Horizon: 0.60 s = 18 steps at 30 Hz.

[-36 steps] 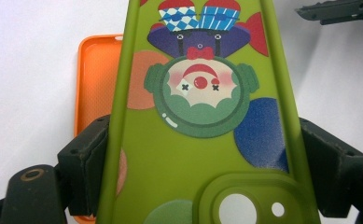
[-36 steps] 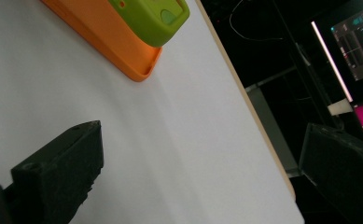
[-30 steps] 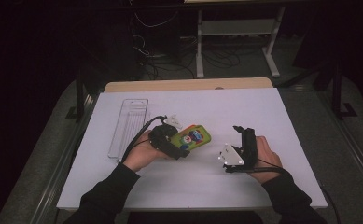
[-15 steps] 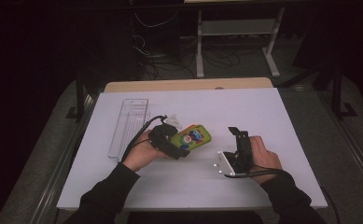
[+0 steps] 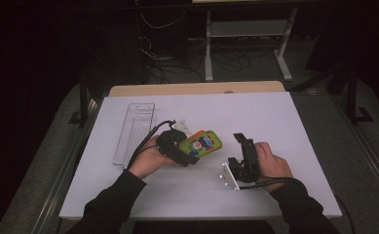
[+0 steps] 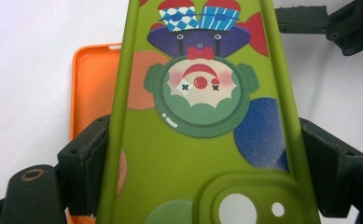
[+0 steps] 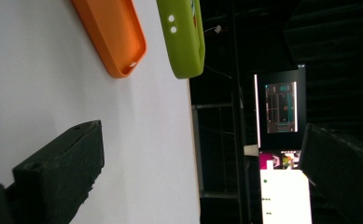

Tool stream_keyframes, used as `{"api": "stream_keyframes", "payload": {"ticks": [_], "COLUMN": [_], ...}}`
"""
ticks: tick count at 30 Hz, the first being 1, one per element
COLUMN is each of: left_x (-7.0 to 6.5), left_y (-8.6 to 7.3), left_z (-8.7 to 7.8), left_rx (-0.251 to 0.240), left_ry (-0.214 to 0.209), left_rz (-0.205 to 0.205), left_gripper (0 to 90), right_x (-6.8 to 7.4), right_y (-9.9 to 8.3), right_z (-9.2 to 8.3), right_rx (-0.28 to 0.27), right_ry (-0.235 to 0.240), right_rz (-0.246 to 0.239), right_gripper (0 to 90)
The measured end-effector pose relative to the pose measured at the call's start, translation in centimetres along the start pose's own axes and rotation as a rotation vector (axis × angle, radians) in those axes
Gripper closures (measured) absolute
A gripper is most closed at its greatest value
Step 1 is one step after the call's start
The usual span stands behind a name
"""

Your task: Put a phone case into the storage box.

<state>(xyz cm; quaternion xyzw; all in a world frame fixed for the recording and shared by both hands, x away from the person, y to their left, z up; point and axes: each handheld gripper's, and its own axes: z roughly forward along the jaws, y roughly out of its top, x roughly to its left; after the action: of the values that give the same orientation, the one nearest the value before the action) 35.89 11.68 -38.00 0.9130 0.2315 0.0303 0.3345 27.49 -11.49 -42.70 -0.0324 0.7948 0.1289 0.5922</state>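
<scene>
Green soft-plastic clown-print phone case: clamped edgewise in left gripper; may flex and slip free. Right gripper: jaws apart, empty.

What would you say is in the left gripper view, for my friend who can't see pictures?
A green phone case with a cartoon clown printed on it is clamped between the left gripper's two black jaws, one on each long side. Behind it an orange phone case lies open side up on the white table, and part of the right gripper shows at the top right.
</scene>
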Motion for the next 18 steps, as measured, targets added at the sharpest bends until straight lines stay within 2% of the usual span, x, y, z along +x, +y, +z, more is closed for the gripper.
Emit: {"api": "stream_keyframes", "payload": {"ticks": [2,3,5,6,7,8,10,12,17,18], "left_x": [0.1,-0.1,0.0,0.0,-0.1,-0.1,-0.2,-0.1,-0.2,-0.2], "left_y": [0.0,0.0,0.1,0.2,0.2,0.3,0.3,0.4,0.5,0.6], "left_z": [-0.1,0.1,0.0,0.0,0.1,0.1,0.2,0.1,0.1,0.1], "left_rx": [0.02,-0.001,0.008,0.017,0.011,0.016,0.008,0.02,0.016,0.016], "left_ry": [0.002,0.0,-0.001,-0.001,-0.006,-0.006,-0.009,-0.007,-0.007,-0.005], "left_rz": [0.025,0.0,0.021,0.031,0.014,0.027,0.017,0.034,0.034,0.039], "left_gripper": [16.1,16.1,16.1,16.1,16.1,16.1,16.1,16.1,16.1,16.1], "right_x": [0.1,0.1,0.3,0.3,0.3,0.4,0.5,0.7,1.2,1.1], "right_y": [0.1,0.2,0.4,0.5,0.7,0.9,1.3,1.8,2.8,2.9], "right_z": [0.0,0.0,0.0,0.0,0.0,0.1,0.2,0.2,0.6,0.5], "right_rx": [-0.013,-0.021,-0.021,-0.031,-0.038,-0.045,-0.058,-0.072,-0.096,-0.089], "right_ry": [-0.014,-0.02,-0.017,-0.03,-0.037,-0.044,-0.052,-0.08,-0.093,-0.09], "right_rz": [-0.009,-0.017,-0.028,-0.032,-0.046,-0.055,-0.078,-0.073,-0.097,-0.12], "right_gripper": [2.2,3.5,5.1,6.5,7.5,8.9,12.4,13.2,22.2,24.1]}}
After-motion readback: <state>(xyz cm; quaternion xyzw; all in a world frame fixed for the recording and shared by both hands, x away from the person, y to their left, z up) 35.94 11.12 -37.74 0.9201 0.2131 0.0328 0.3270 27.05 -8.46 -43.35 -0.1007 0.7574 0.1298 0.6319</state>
